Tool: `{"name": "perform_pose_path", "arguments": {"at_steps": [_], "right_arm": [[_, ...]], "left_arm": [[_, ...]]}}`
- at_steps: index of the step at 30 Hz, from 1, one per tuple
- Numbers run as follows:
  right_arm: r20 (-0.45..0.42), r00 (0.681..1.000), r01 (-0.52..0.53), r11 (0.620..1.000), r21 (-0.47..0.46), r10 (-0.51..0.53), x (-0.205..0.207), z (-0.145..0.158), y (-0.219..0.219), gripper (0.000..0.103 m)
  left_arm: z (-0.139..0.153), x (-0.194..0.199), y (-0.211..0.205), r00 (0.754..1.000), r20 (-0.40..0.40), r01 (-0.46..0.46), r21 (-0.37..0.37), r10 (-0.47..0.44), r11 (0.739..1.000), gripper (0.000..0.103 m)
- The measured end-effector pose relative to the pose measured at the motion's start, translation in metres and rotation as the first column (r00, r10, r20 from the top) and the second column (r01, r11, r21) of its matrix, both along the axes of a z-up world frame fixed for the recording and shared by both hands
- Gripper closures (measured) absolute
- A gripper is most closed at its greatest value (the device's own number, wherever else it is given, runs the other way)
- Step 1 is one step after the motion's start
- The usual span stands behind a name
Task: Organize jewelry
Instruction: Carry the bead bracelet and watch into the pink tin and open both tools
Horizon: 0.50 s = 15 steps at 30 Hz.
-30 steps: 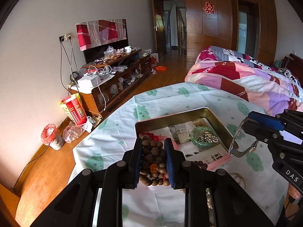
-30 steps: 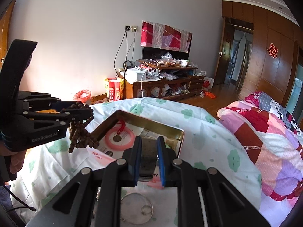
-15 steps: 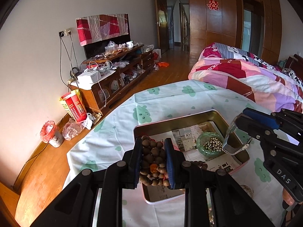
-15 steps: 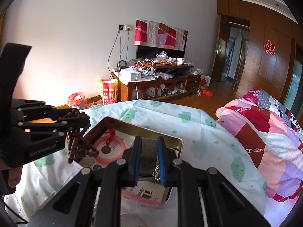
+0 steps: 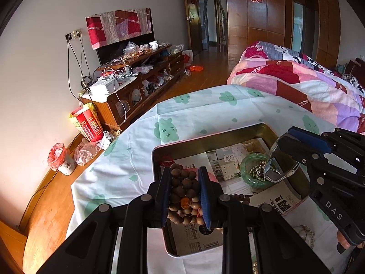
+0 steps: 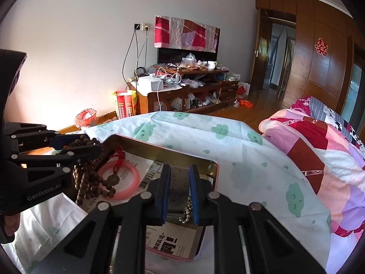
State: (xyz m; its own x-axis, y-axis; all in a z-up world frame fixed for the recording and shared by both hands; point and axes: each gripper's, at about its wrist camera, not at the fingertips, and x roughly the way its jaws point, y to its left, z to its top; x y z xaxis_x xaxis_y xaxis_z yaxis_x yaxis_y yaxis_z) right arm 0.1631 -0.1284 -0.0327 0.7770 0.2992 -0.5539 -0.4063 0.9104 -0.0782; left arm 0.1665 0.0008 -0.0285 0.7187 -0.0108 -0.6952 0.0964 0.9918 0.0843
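My left gripper point(image 5: 185, 196) is shut on a bunch of brown wooden beads point(image 5: 182, 188) and holds it above the near left part of a gold metal tin point(image 5: 228, 134). The beads hang from it in the right wrist view point(image 6: 87, 180). My right gripper point(image 6: 179, 190) is shut on a flat silver bangle point(image 5: 275, 162), seen edge-on as a grey band point(image 6: 179, 191), above the tin's point(image 6: 173, 153) right side. In the tin lie a pink bangle point(image 6: 136, 178) with a red tassel and a green bangle point(image 5: 247, 178) around small metal beads.
The tin stands on a table with a white cloth with green prints point(image 5: 205, 111). A small round dish point(image 5: 305, 234) lies on the cloth near the right gripper. A bed with a pink quilt point(image 5: 308, 80) is at the right, a cluttered wooden TV stand point(image 5: 141, 80) by the wall.
Both grippers have moved forward over the tin with their loads still held. The tin now lies closer beneath them in both views.
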Motion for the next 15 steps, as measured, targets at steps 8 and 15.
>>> {"name": "perform_pose_path", "arguments": {"at_steps": [8, 15], "right_arm": [[-0.022, 1.000, 0.002, 1.000, 0.005, -0.001, 0.003, -0.006, -0.002, 0.085], [-0.034, 0.999, 0.006, 1.000, 0.005, -0.006, 0.004, -0.012, -0.002, 0.085]], "left_arm": [[-0.006, 0.004, -0.002, 1.000, -0.016, 0.001, 0.008, -0.001, 1.000, 0.080], [-0.008, 0.005, -0.002, 1.000, -0.019, 0.003, 0.009, -0.002, 1.000, 0.079]]}}
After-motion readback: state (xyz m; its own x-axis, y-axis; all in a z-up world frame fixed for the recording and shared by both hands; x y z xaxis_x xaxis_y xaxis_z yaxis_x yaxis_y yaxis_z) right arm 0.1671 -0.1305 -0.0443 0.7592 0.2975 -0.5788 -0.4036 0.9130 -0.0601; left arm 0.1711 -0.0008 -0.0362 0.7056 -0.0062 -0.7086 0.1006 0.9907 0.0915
